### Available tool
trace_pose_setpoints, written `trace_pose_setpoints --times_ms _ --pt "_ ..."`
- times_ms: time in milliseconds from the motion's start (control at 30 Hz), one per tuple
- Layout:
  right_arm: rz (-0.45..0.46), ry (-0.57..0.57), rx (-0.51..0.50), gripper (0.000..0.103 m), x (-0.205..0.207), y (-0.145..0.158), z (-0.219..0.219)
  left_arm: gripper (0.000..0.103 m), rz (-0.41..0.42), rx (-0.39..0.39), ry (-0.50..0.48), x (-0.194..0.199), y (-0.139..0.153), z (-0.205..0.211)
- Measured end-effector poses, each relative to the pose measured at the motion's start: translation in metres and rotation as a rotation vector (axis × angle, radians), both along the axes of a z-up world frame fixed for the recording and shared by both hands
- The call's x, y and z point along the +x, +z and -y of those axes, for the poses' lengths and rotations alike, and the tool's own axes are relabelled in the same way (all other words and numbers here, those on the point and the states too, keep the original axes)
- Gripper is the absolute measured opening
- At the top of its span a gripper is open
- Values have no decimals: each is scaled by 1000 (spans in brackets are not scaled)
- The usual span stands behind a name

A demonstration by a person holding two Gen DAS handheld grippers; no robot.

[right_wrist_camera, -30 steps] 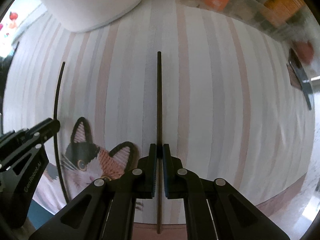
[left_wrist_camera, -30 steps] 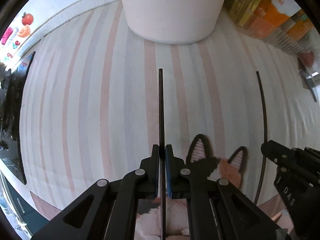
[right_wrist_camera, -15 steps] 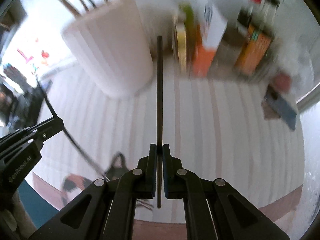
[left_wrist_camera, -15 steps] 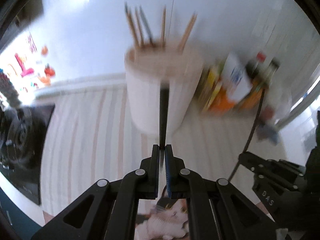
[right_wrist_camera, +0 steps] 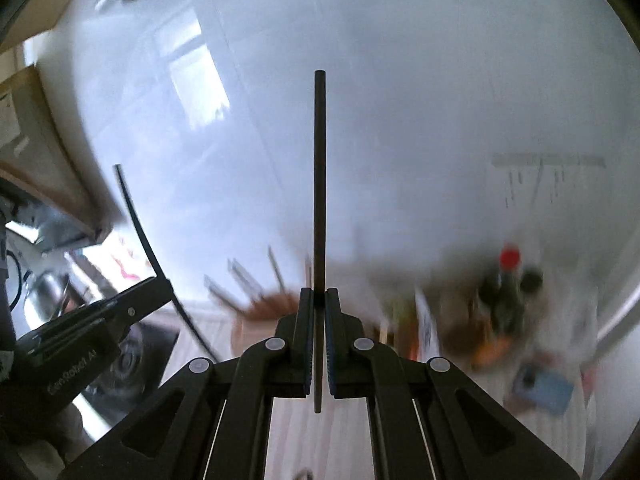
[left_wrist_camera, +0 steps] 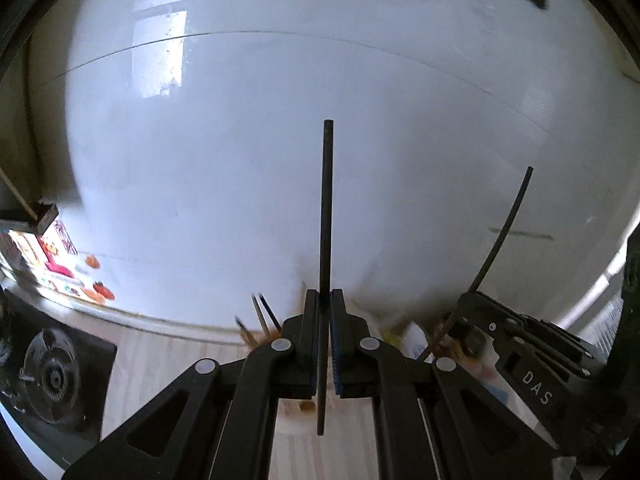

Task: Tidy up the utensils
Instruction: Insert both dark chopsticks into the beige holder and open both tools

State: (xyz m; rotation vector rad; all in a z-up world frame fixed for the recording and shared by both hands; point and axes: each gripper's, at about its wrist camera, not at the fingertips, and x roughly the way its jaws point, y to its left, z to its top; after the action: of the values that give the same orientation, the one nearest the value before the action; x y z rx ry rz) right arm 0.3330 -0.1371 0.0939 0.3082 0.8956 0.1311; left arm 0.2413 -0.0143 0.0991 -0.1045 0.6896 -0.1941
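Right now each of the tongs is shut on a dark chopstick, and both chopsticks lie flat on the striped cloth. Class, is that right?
Not quite. The left tongs and right tongs are each shut on a dark chopstick, but both wrist views show the chopsticks held up against the white wall, not lying flat.

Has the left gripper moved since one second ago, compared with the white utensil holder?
Yes. The left gripper, shut on a black chopstick, rose: the utensil holder now sits low behind its fingers.

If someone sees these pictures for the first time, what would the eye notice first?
First, the thin black chopstick standing straight up the middle of the left wrist view, pinched in the shut left gripper against a glossy white wall. The right gripper grips a second chopstick the same way. Low behind it, blurred, a holder of sticks stands on the counter.
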Motion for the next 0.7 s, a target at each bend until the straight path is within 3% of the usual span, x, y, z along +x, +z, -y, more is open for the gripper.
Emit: trace_pose_setpoints --times_ms 100,333,533,700 --pt "22 -14 -5 5 35 -1 -6 2 -16 18 31 31 -10 -4" --pt "11 -9 -9 5 93 -46 -28 2 -76 29 64 71 -39 -19" --pt "6 -6 -10 5 109 -70 -47 0 -119 34 61 78 -57 -28" --pt "-3 -5 -7 5 110 -78 -54 0 -113 28 54 76 -52 -31"
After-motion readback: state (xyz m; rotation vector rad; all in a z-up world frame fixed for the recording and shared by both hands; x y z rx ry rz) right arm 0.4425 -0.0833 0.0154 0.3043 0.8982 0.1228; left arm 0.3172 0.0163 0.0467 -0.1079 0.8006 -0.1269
